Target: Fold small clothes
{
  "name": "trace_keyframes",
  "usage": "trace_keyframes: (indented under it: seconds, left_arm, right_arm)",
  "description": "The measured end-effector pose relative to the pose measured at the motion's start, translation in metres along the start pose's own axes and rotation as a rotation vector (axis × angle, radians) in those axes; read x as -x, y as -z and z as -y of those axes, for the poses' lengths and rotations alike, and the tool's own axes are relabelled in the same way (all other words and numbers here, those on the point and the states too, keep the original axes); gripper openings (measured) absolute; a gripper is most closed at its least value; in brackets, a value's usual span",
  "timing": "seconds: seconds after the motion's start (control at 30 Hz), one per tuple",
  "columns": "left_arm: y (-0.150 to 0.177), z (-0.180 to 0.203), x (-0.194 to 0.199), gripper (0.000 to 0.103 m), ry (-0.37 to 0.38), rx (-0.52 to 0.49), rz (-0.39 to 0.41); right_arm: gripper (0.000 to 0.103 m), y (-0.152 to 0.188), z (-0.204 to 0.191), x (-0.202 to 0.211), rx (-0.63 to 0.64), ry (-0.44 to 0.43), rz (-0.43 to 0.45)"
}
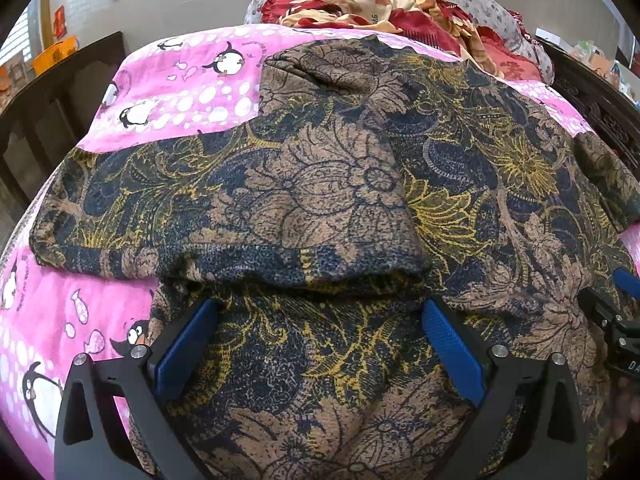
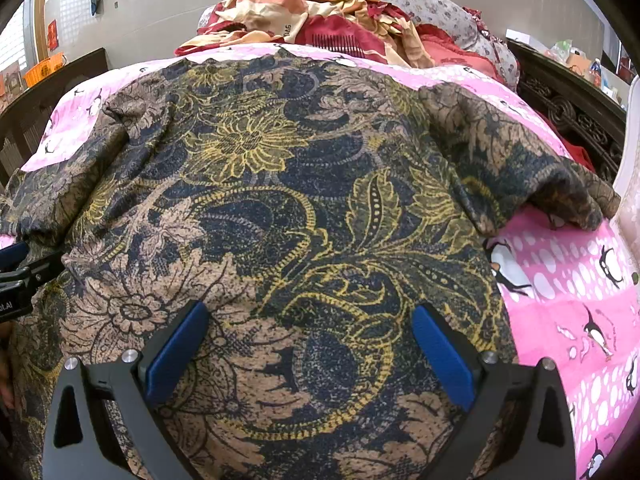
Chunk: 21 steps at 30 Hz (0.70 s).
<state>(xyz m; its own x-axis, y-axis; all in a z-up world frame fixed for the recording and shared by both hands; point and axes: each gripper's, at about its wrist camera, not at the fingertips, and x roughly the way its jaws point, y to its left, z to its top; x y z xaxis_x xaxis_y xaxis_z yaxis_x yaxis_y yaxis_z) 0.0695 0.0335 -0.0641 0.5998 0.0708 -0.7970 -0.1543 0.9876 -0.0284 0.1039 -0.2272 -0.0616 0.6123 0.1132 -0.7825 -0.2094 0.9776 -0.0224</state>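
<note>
While spread across frame centre: floral top [image 1: 340, 184] on penguin sheet [image 1: 168, 92]
Left gripper [image 1: 320, 344]: wide, empty
Right gripper [image 2: 312, 344]: wide, empty
Risk: folded sleeve [image 1: 312, 208] may slip open if the hem is dragged

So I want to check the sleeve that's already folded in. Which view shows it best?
The left wrist view: the folded sleeve lies across the middle of the garment, with its cuff edge just beyond the open left tool. The right wrist view catches only a bunched part of it at the left edge.
</note>
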Motion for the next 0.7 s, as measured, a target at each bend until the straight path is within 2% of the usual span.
trace_keyframes:
  seconds: [0.7]
  left_arm:
    - [0.0005, -0.0069, -0.0007, 0.087, 0.027, 0.017, 0.000]
  right_arm:
    - [0.103, 0.0001, -0.0010, 0.0002, 0.001, 0.002, 0.001]
